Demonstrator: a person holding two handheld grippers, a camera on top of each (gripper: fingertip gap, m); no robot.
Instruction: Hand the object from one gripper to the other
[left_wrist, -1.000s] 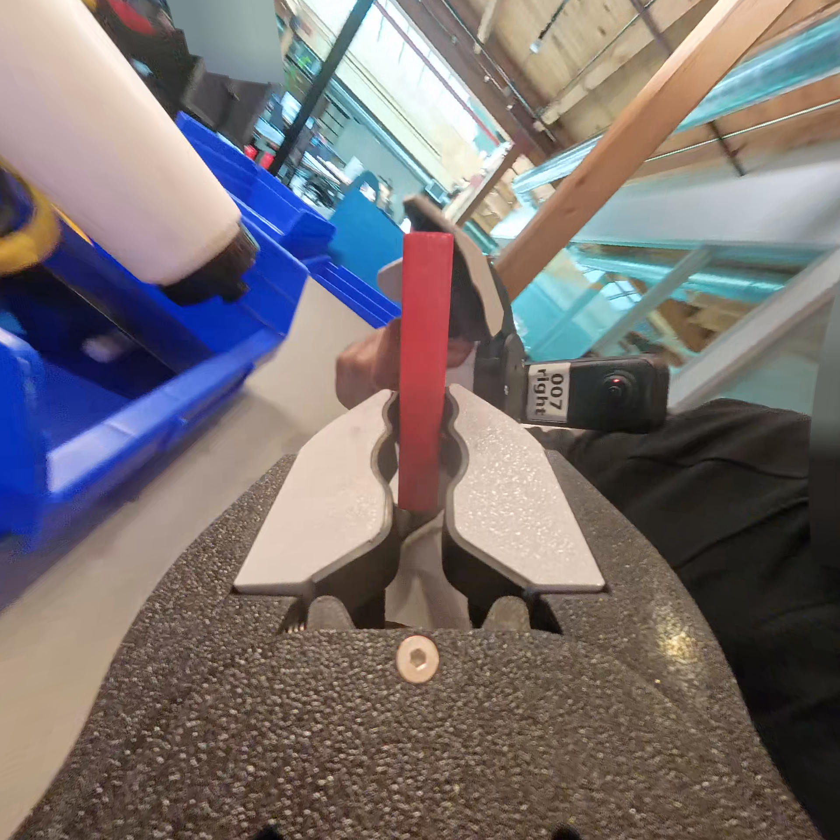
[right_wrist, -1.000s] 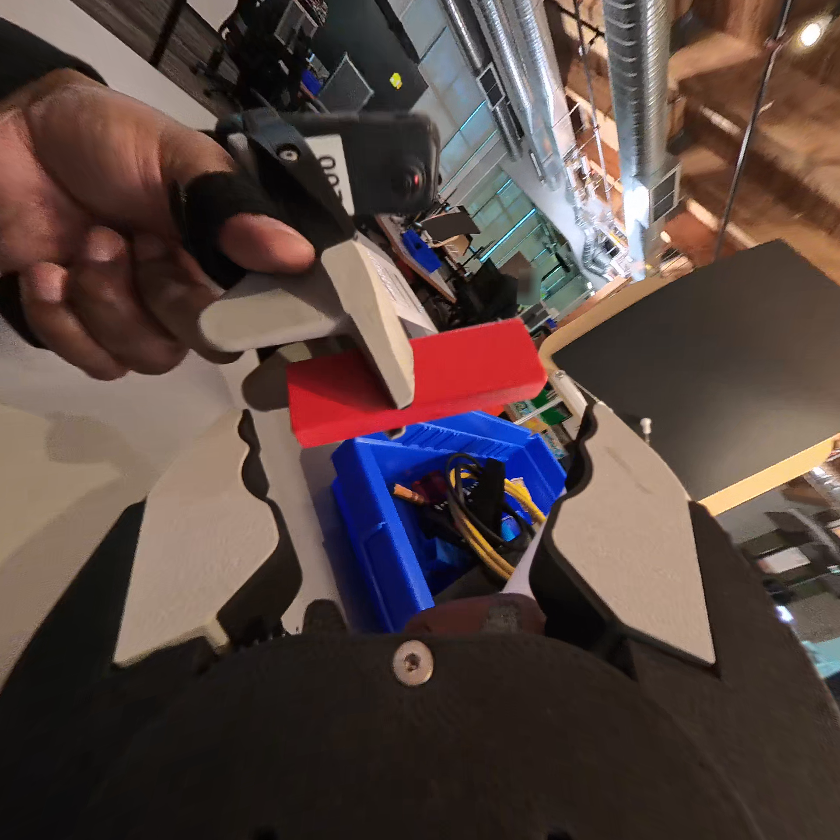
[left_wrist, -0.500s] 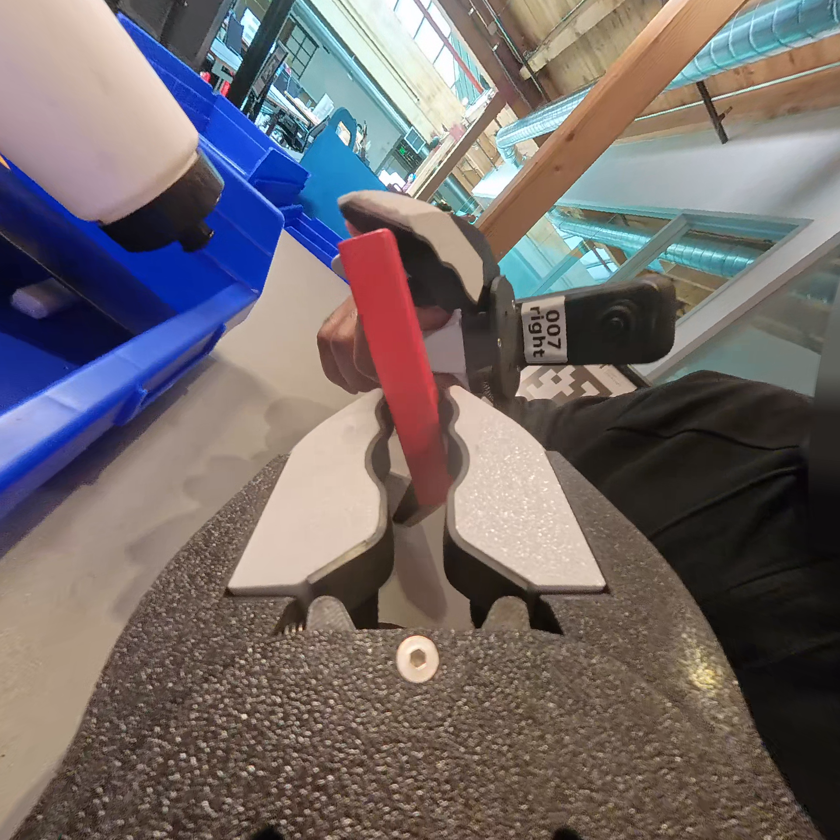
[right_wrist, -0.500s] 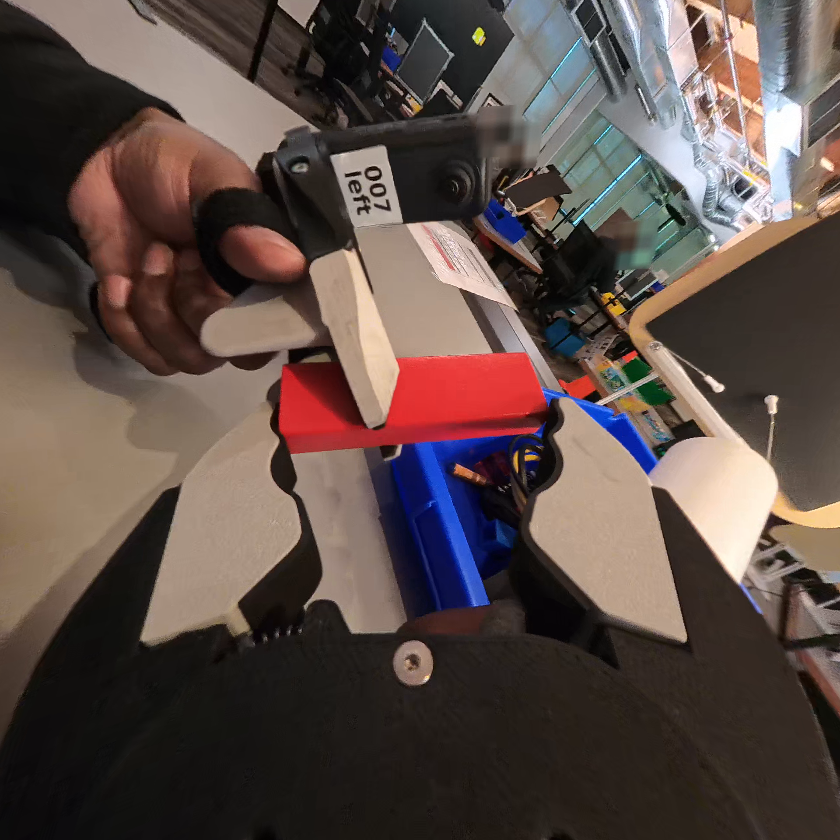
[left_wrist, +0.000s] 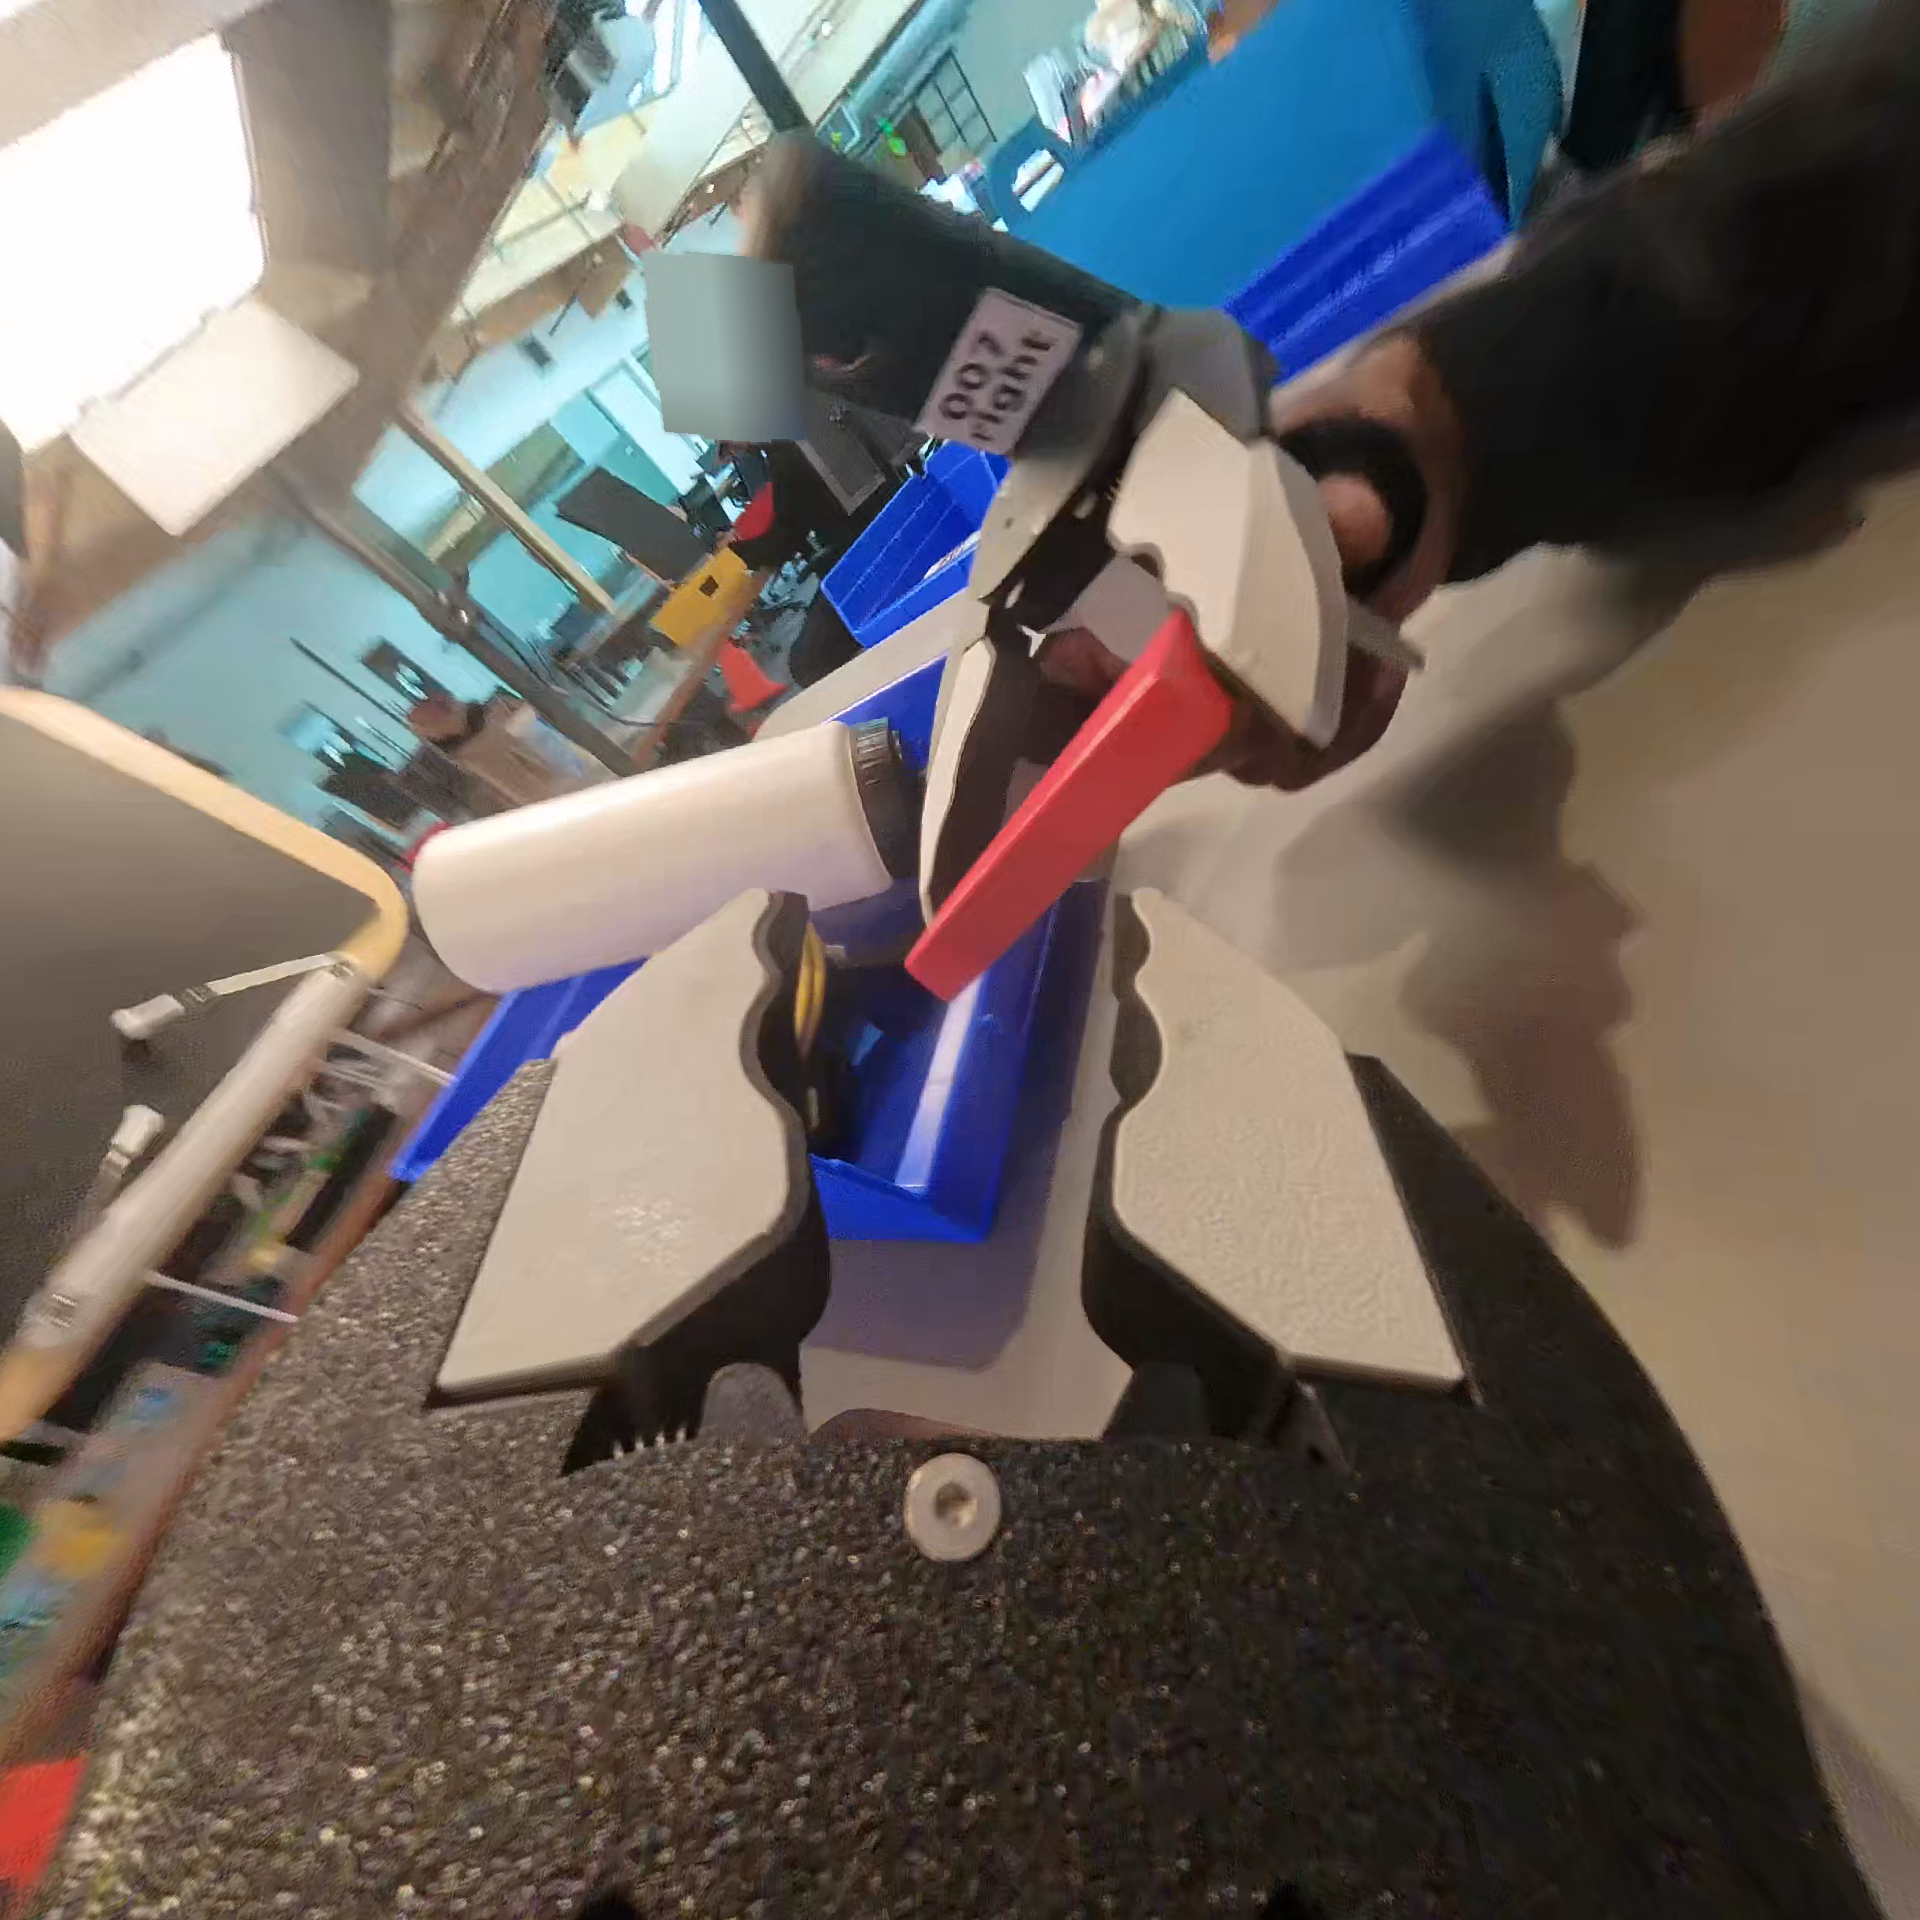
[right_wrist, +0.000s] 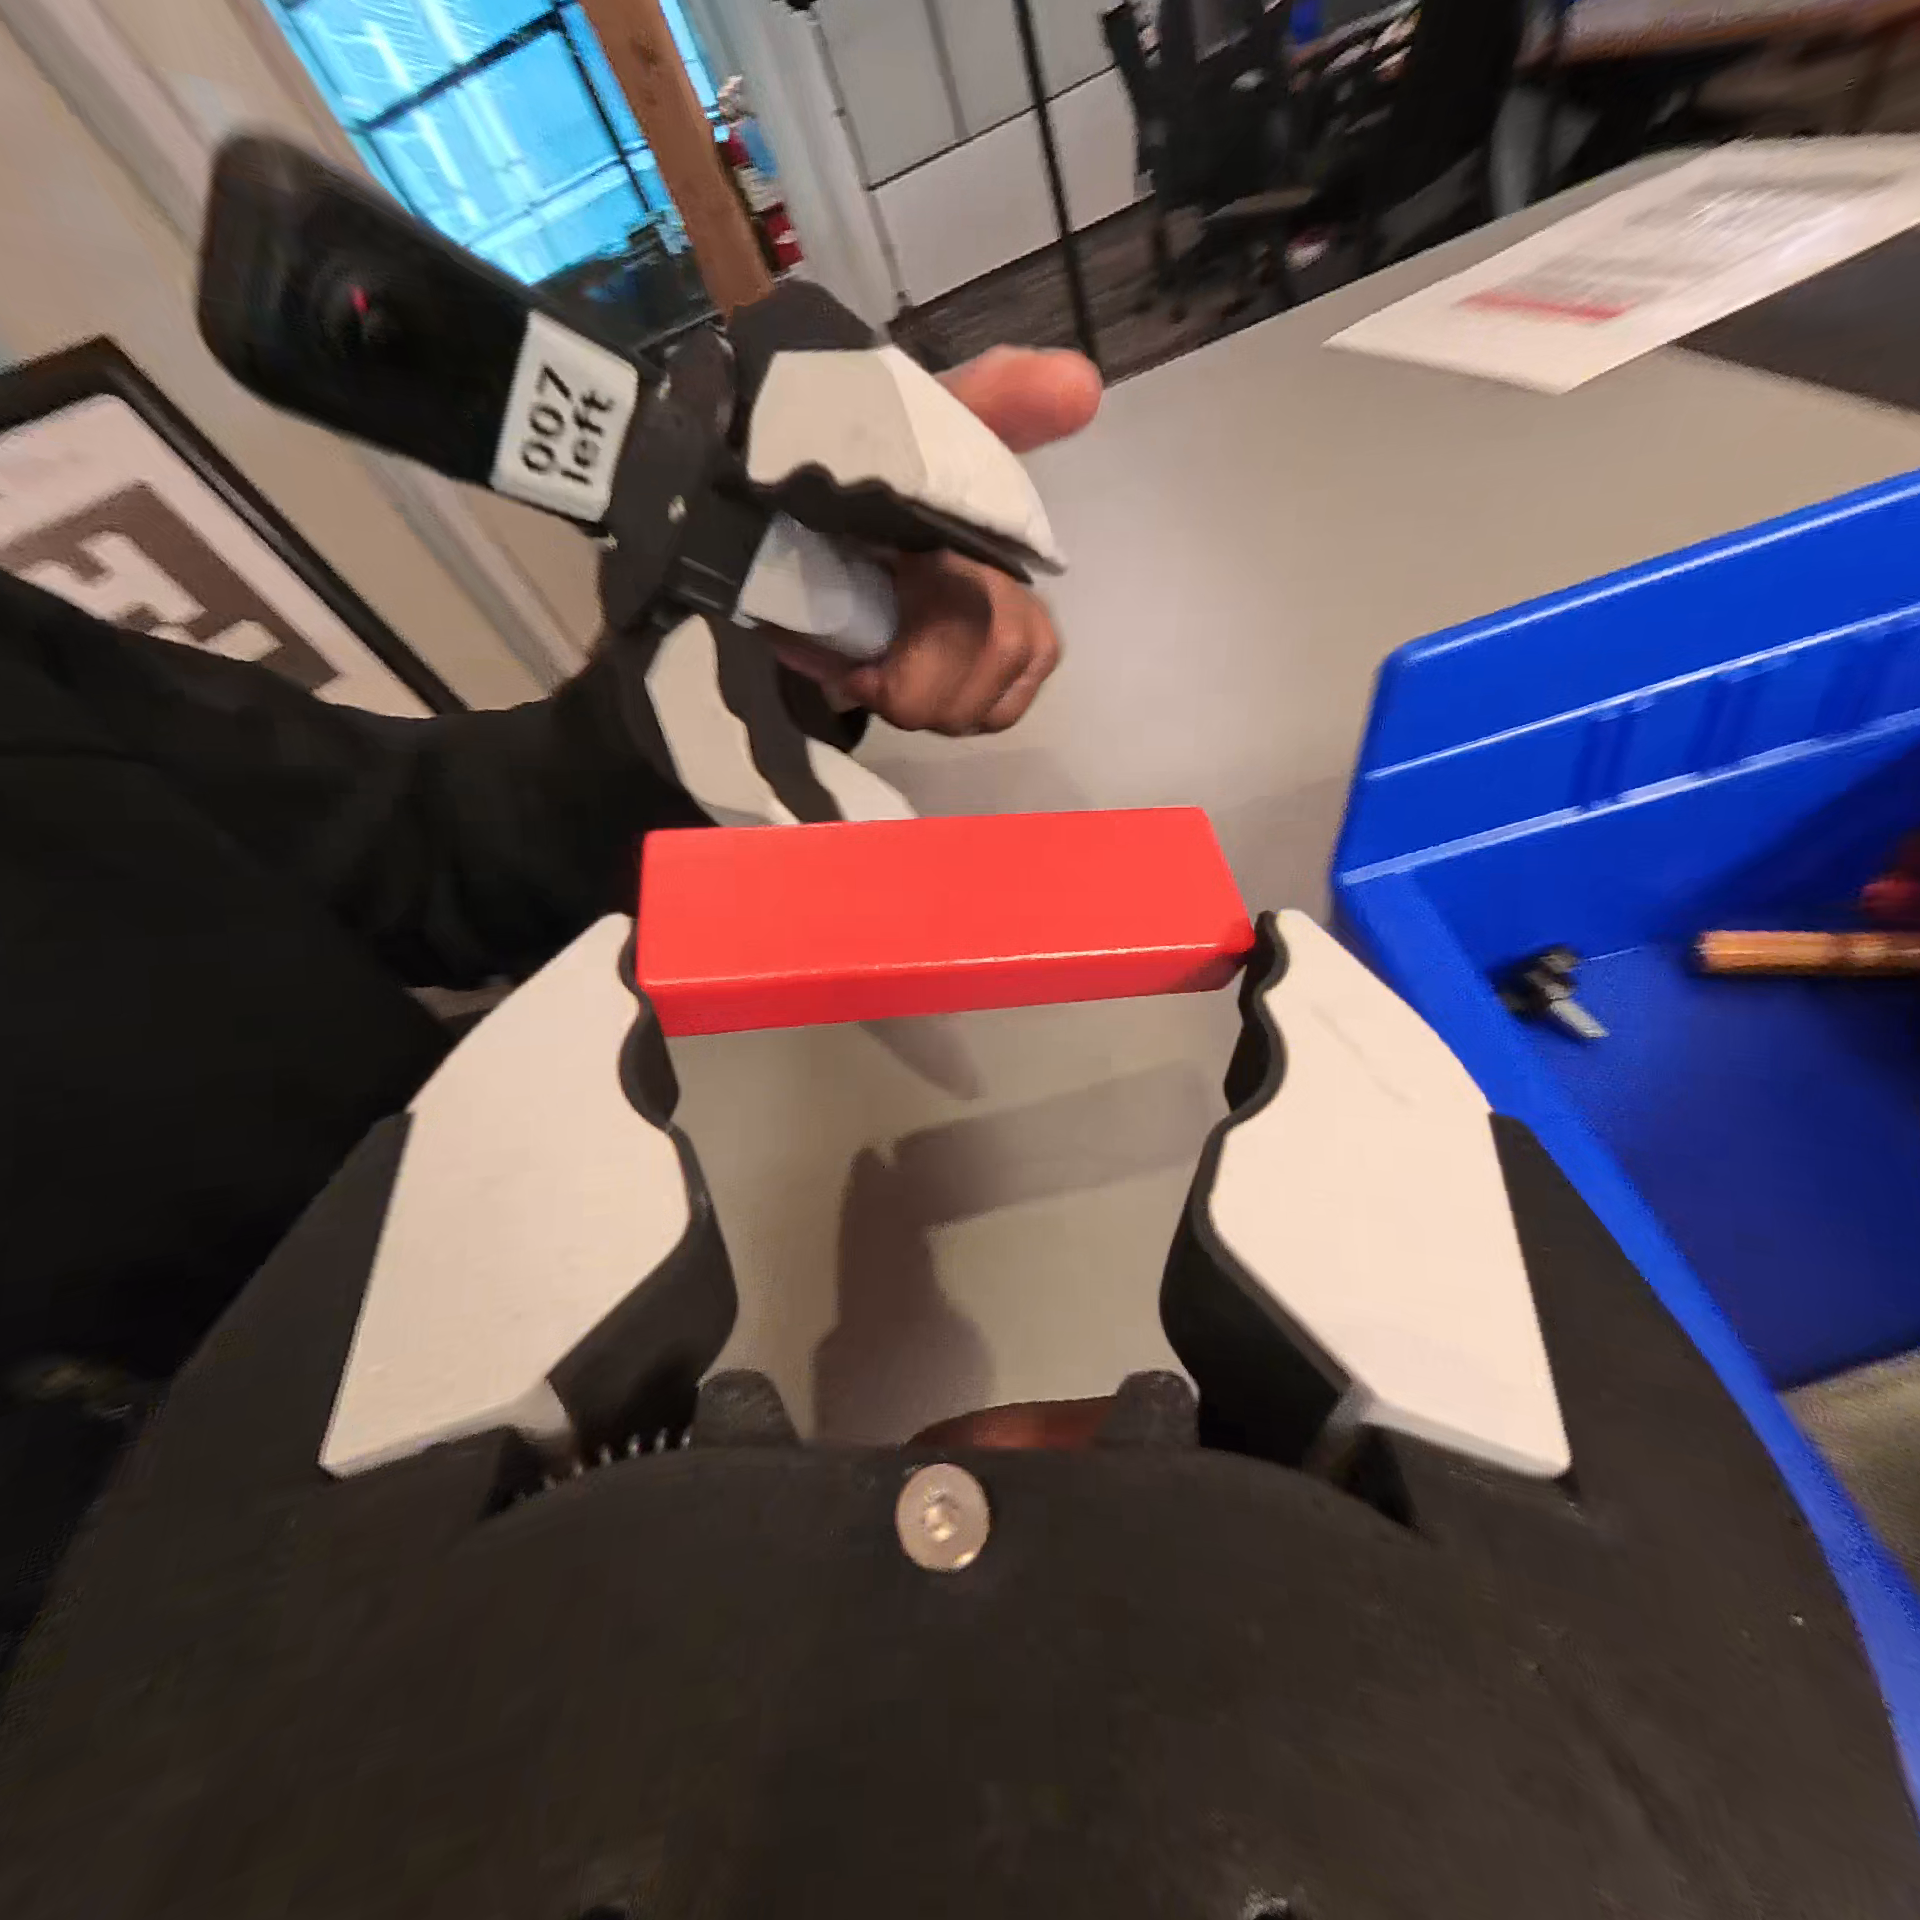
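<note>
Now apparently red block (right_wrist: 940, 914) in right gripper (right_wrist: 943, 961)

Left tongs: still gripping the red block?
No, the left tongs are open and empty; the red block sits end to end between the right tongs.

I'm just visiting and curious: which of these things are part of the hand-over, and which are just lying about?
In the job:
red block, gripped end to end
right gripper, shut on it
left gripper, open and empty

Lying about:
blue bin
white bottle
yellow cable
paper sheet
</note>
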